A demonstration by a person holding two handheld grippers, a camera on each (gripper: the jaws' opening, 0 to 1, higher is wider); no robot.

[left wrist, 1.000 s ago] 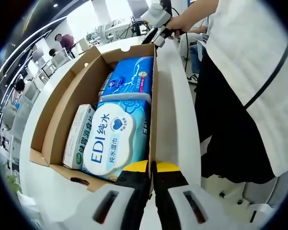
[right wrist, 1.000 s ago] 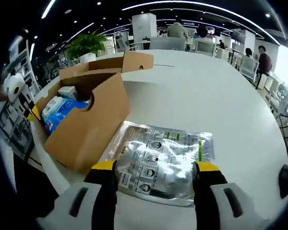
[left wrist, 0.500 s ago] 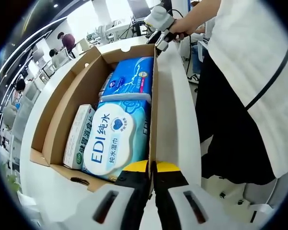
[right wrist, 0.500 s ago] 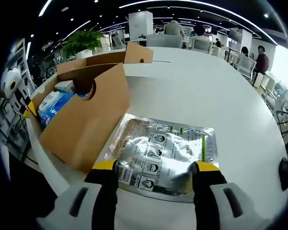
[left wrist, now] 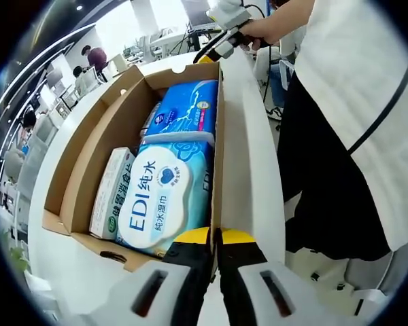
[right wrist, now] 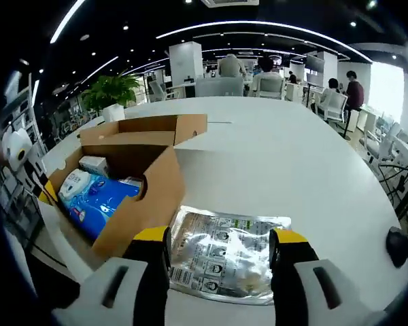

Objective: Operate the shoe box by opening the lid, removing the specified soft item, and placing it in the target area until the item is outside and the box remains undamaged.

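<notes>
From the left hand-held gripper (left wrist: 215,239), the jaws stood pressed together on the near wall of the shoe box (left wrist: 81,156), pinching the cardboard edge and steadying the box on the white tabletop (left wrist: 54,268). Inside lay a green-lettered carton (left wrist: 110,193) at the left, a blue-and-white wipes pack (left wrist: 160,197) beside it, and a blue soft pack (left wrist: 183,109) farther along, all running lengthwise away from that hand-held gripper. At the far end of the box, the other hand-held gripper was visible, carried in a person's hand (left wrist: 258,28).

From the right hand-held gripper (right wrist: 217,239), the jaws stood wide apart and held nothing. The silver foil pouch (right wrist: 228,255) lay flat on the tabletop directly ahead and just below, between the two jaws in the picture, outside the box and just beside the box's near flap (right wrist: 139,214). Its long axis ran across the jaws, left to right. The right hand-held gripper was plainly the nearer one to the pouch; the box sat off to its left. If the pouch was the specified item, it seemed already out, so the coming move likely turned on whether that spot was the target area.
</notes>
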